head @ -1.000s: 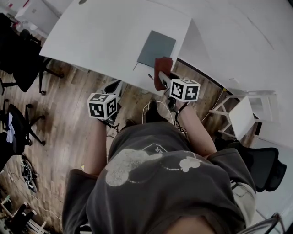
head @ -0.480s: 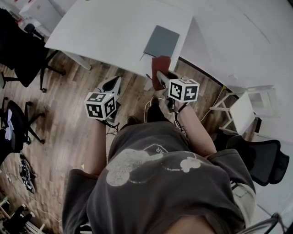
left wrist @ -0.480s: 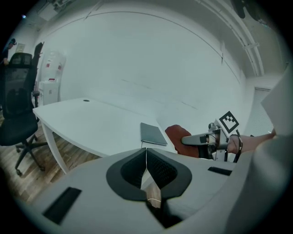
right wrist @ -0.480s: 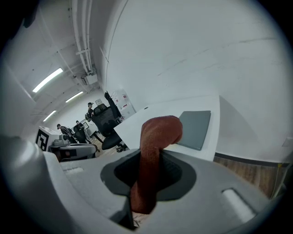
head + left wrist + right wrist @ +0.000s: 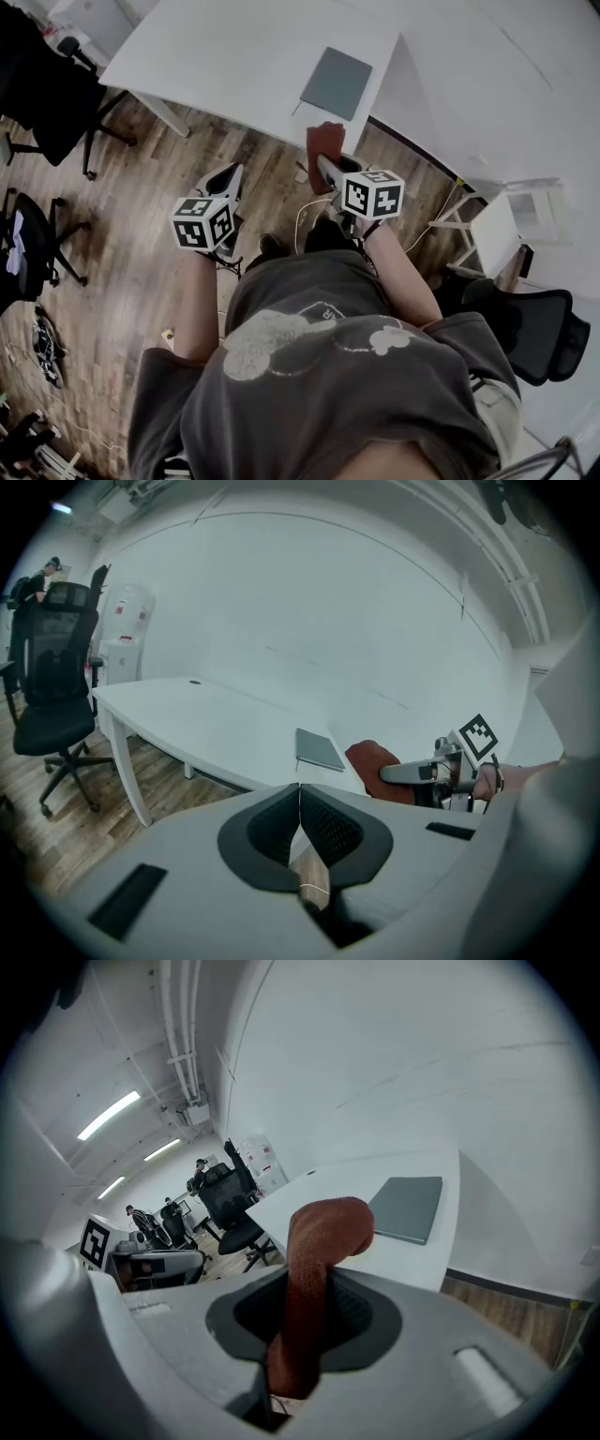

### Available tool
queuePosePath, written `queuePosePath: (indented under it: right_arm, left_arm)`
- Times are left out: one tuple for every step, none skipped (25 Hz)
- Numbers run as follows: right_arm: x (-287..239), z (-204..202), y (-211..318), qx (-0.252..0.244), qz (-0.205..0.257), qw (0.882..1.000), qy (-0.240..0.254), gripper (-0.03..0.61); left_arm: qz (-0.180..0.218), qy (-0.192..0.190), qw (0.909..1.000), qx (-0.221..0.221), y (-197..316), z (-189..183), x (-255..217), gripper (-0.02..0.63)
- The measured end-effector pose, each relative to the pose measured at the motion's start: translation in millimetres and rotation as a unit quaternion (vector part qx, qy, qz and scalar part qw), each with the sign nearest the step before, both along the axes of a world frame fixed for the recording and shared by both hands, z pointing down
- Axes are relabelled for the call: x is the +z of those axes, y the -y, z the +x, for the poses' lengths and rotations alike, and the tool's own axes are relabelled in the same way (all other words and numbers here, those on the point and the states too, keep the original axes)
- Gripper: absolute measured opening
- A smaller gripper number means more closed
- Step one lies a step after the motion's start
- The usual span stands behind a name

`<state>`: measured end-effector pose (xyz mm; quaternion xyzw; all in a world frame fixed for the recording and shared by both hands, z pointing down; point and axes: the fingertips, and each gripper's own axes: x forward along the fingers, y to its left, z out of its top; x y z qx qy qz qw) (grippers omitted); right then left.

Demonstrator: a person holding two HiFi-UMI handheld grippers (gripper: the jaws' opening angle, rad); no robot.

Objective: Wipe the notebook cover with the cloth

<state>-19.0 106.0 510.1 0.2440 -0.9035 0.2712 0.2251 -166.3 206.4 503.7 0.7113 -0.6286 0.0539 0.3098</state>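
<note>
A person stands at the corner of a white table [image 5: 234, 56] where a closed grey notebook [image 5: 337, 82] lies flat near the near edge, untouched by either tool. The right gripper [image 5: 328, 169] has its jaws clamped on a rust-red cloth [image 5: 314, 1241], pinched low in the jaws, with a loose bunch curling over their tips. It hangs over the wooden floor [image 5: 141, 206], short of the table edge and apart from the notebook. The left gripper [image 5: 225, 183] is pressed together on nothing and hangs low over the floor, well away from the table. Nothing braces the notebook, so a firm wiping stroke looks likely to skid it across the smooth top or off the nearby edge. The cloth seems to be held by one fold, and drag on the cover could pull it free. If the bunch flops aside, the hard jaw tips could scrape the cover. No container can be made out in any view, and the notebook is the only thing seen at this end of the table.
</note>
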Motion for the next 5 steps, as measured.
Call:
queuePosePath:
  right_arm:
    - [0.4, 1.1, 0.0, -0.005, -0.001, 1.0, 0.0, 0.081]
    - [0.4, 3.1, 0.4, -0.009, -0.002, 1.0, -0.001, 0.081]
    - [0.3, 5.6, 0.6, -0.012, -0.003, 1.0, -0.001, 0.081]
    - [0.1, 8.5, 0.7, -0.015, -0.004, 1.0, -0.002, 0.081]
    - [-0.1, 11.5, 0.7, -0.018, -0.005, 1.0, -0.002, 0.081]
  left_arm:
    - [0.001, -0.001, 1.0, -0.006, -1.1, 1.8, -0.8, -0.006]
    - [0.001, -0.002, 0.9999, -0.011, -2.0, 4.6, -1.9, -0.006]
    - [0.002, -0.003, 0.9999, -0.016, -2.9, 8.2, -2.9, -0.006]
    - [0.002, -0.004, 0.9998, -0.02, -3.9, 12.2, -3.7, -0.006]
    - [0.002, -0.006, 0.9997, -0.025, -4.9, 16.2, -4.5, -0.006]
